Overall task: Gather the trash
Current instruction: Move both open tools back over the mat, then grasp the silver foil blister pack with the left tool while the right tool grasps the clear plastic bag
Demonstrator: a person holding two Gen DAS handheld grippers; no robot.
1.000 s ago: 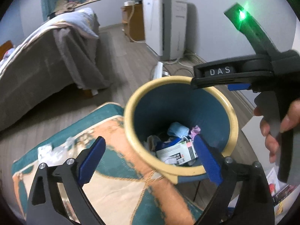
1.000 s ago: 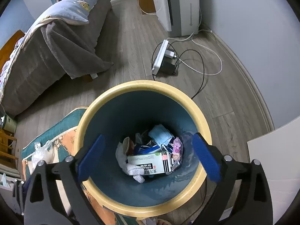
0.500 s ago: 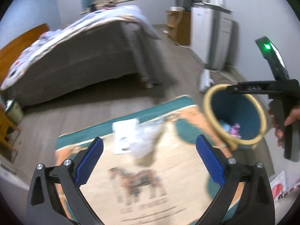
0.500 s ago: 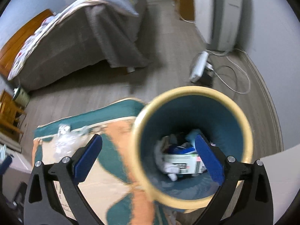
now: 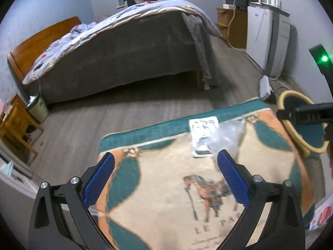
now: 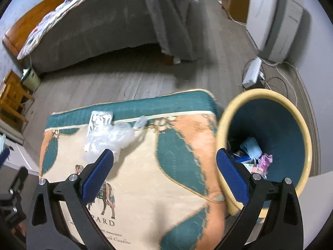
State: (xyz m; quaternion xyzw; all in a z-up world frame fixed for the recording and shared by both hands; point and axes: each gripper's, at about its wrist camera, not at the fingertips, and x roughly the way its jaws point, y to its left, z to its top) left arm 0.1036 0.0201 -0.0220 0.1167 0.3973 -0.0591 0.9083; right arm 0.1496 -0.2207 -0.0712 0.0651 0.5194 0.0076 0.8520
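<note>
Two loose items on patterned blanket (image 6: 145,187), listed left to right: flat foil packet (image 6: 101,119), thin, slippery, take by an edge; crumpled clear plastic bag (image 6: 112,139) touching it at 5 o'clock, light, soft, pinch a fold. Trash bin (image 6: 266,95) at 3 o'clock. Left tongs (image 5: 165,177) and right tongs (image 6: 164,175): wide open, empty.

"PARD" under the horse on the rug (image 6: 145,187) (left view shows "LE PA"), smaller script unreadable
</note>
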